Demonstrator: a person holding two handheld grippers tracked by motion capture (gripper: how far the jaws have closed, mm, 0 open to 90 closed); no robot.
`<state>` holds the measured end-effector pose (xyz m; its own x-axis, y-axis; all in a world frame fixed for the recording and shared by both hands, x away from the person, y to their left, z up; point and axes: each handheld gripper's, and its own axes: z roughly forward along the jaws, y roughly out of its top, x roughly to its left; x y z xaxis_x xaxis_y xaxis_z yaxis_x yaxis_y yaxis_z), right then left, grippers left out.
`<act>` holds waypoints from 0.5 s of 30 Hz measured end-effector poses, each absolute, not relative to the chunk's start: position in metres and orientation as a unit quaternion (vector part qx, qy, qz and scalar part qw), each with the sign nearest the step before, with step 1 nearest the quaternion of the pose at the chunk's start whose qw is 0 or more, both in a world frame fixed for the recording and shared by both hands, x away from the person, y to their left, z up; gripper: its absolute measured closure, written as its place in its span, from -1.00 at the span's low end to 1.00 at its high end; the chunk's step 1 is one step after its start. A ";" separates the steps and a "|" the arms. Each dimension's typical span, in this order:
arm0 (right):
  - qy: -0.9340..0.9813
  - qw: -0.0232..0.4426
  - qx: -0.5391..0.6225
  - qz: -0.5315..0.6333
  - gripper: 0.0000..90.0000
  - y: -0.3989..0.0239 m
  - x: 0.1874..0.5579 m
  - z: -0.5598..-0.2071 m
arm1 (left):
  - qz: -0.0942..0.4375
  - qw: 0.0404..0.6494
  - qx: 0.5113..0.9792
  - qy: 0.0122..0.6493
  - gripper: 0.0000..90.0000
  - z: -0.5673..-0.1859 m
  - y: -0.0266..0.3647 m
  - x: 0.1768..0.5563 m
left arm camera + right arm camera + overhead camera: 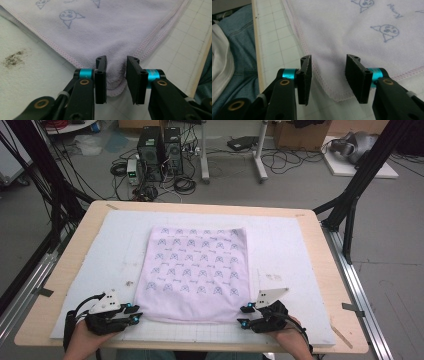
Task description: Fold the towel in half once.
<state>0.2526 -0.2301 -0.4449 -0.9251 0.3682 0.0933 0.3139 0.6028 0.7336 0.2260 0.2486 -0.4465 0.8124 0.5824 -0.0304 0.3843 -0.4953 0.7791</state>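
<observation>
Lying flat near the middle of the worktop (320, 285), the pale lilac terry towel printed with small blue cartoon faces (197, 270) rested on a white gridded mat (295, 245), its near edge running between the two hand-held grippers. The left hand-held gripper (134, 312) sat at the towel's near left corner; in the left gripper view its black jaws stood apart, with the stitched corner of the towel (116, 82) lying between them and bunched slightly, neither pad pressing on it. The right hand-held gripper (243, 316) sat at the near right corner; in the right gripper view its jaws were also apart, straddling the hemmed corner (332, 85), which lay flat on the mat. A dark smudge (13, 58) marked the mat beside the left corner. Blue denim (242, 50) showed beyond the worktop's edge in the right gripper view.
</observation>
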 end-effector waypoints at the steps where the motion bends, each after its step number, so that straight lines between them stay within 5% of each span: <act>1: 0.896 0.038 0.185 0.402 0.25 -0.230 0.252 -0.445 | 0.123 0.414 0.857 0.280 0.43 -0.447 0.248 0.225; 3: 0.896 0.052 0.183 0.401 0.39 -0.230 0.252 -0.446 | 0.135 0.410 0.858 0.279 0.46 -0.447 0.246 0.224; 7: 0.894 0.060 0.188 0.402 0.85 -0.231 0.253 -0.446 | 0.140 0.413 0.853 0.286 0.83 -0.448 0.247 0.225; 15: 0.893 0.035 0.187 0.408 0.86 -0.233 0.250 -0.442 | 0.134 0.421 0.850 0.287 0.86 -0.445 0.254 0.219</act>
